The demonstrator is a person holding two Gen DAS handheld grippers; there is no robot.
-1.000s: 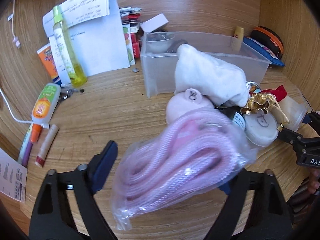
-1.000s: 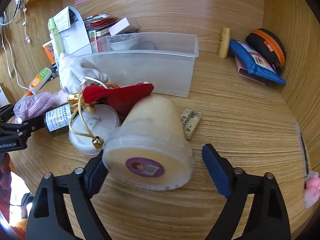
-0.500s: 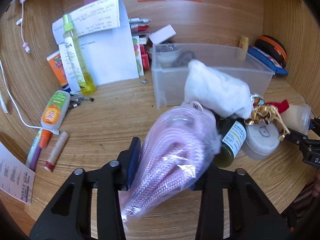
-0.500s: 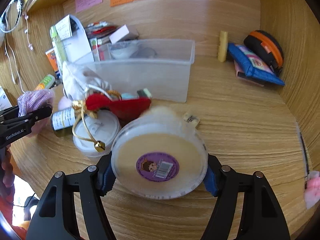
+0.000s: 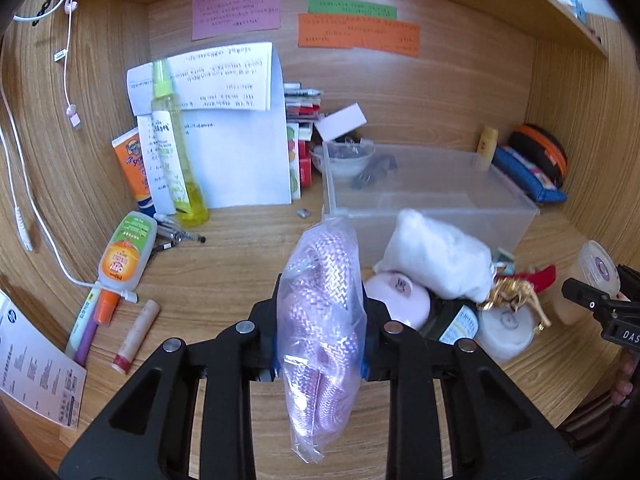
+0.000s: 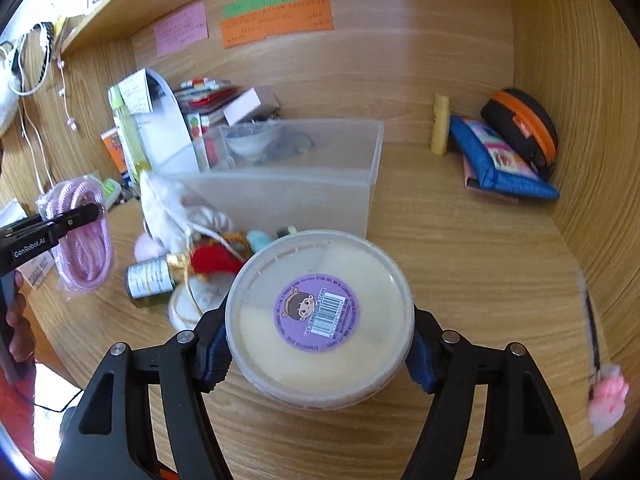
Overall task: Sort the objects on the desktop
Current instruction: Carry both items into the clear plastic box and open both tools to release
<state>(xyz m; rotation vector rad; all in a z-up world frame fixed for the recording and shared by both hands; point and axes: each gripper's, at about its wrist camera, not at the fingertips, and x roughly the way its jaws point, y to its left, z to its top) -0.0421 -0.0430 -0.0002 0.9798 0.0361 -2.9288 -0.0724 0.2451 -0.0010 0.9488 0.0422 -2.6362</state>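
Desktop objects are being sorted two at a time: the clear plastic bag of coiled pink rope [image 5: 320, 320] is sitting at the centre of the left wrist view, squeezed between the jaws of the left gripper [image 5: 320, 354], which are closing on it. The round translucent tub with a cream lid and purple sticker [image 6: 318, 318] is filling the lower centre of the right wrist view, clamped at its rim by the right gripper [image 6: 318, 346].

Both loads are looking lifted off the wooden desk [image 6: 460, 248], so the step in hand is likely the carry to the frosted rectangular plastic bin [image 6: 304, 184] in the middle of the frame. Doing it well is meaning clearing the bin's near wall before letting go, keeping the tub level so it is not slipping from the pads, and minding the bag's loose lower end, which is hanging below the jaws.

Counted: one rope bag, one tub, one bin, one white drawstring pouch [image 5: 438, 258], one small dark bottle with a white label [image 6: 150, 280], three paper notes on the back wall, pink, green and orange.
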